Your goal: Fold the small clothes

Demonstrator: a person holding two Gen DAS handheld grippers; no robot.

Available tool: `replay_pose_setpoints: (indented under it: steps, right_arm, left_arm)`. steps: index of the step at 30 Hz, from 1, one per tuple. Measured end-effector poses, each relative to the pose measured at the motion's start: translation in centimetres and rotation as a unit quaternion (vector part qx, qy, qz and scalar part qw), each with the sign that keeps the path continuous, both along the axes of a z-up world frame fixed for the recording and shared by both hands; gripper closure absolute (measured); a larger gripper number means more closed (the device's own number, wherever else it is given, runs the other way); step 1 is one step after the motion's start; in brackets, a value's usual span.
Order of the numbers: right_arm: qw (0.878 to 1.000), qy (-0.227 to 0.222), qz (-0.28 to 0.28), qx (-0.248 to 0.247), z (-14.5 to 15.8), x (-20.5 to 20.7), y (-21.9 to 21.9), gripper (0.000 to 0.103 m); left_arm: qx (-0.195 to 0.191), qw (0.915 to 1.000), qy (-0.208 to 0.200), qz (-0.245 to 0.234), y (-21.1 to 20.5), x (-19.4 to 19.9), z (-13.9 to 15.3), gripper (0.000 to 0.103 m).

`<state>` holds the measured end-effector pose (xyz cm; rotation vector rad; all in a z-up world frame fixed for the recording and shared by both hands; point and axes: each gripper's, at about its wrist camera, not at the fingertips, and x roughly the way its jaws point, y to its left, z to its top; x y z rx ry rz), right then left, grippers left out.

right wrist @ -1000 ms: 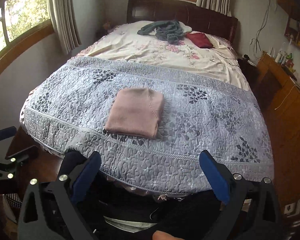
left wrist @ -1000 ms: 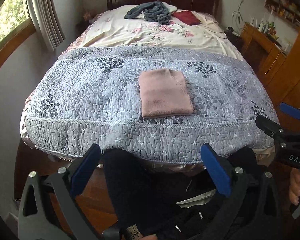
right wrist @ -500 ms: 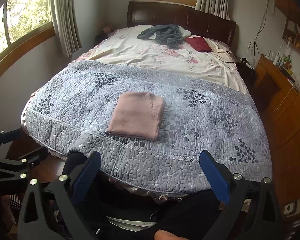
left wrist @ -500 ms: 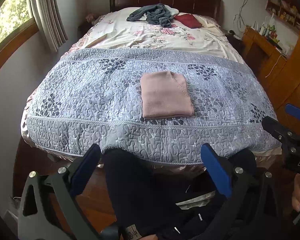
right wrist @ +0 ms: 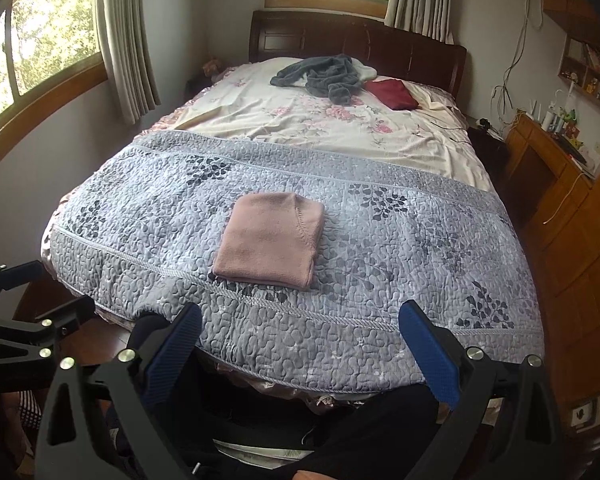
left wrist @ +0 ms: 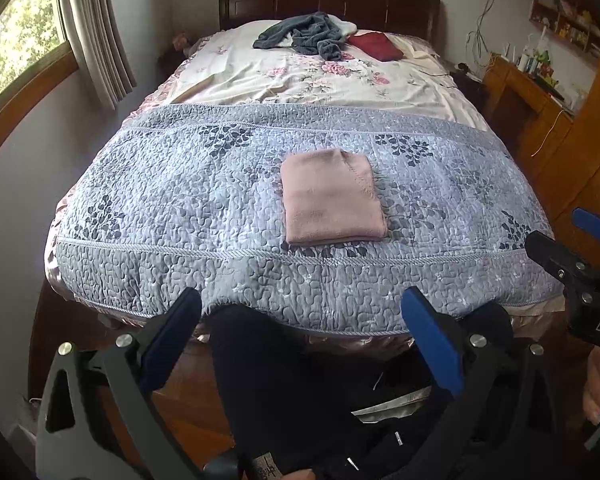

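A pink garment (left wrist: 332, 198) (right wrist: 270, 240), folded into a neat rectangle, lies flat on the grey quilted bedspread (left wrist: 180, 208) (right wrist: 400, 248) near the foot of the bed. My left gripper (left wrist: 300, 328) is held back off the foot of the bed, open and empty, with its blue pads wide apart. My right gripper (right wrist: 300, 336) hangs likewise short of the bed edge, open with nothing between its fingers. Each gripper shows at the edge of the other's view, the right gripper (left wrist: 580, 256) and the left gripper (right wrist: 24, 316).
A grey crumpled garment (left wrist: 304, 36) (right wrist: 324, 74) and a dark red folded item (left wrist: 376, 46) (right wrist: 392, 94) lie near the headboard on the floral sheet. A wooden desk (right wrist: 548, 160) stands to the right, curtained windows to the left. The person's dark-clothed legs (left wrist: 280, 380) fill the space below.
Both grippers have drawn back and risen a little from the bed, so the bed looks smaller and farther. The folded pink garment has not moved.
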<state>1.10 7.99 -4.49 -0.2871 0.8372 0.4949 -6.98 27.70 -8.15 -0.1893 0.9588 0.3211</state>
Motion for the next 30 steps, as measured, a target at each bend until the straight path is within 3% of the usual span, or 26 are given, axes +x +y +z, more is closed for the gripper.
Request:
replay_pose_setpoints:
  steps: [30]
  right_arm:
    - [1.0,0.008,0.012,0.012,-0.77,0.29,0.48,0.004]
  left_arm:
    - [0.001,1.0,0.001,0.008,0.13,0.08,0.18,0.004]
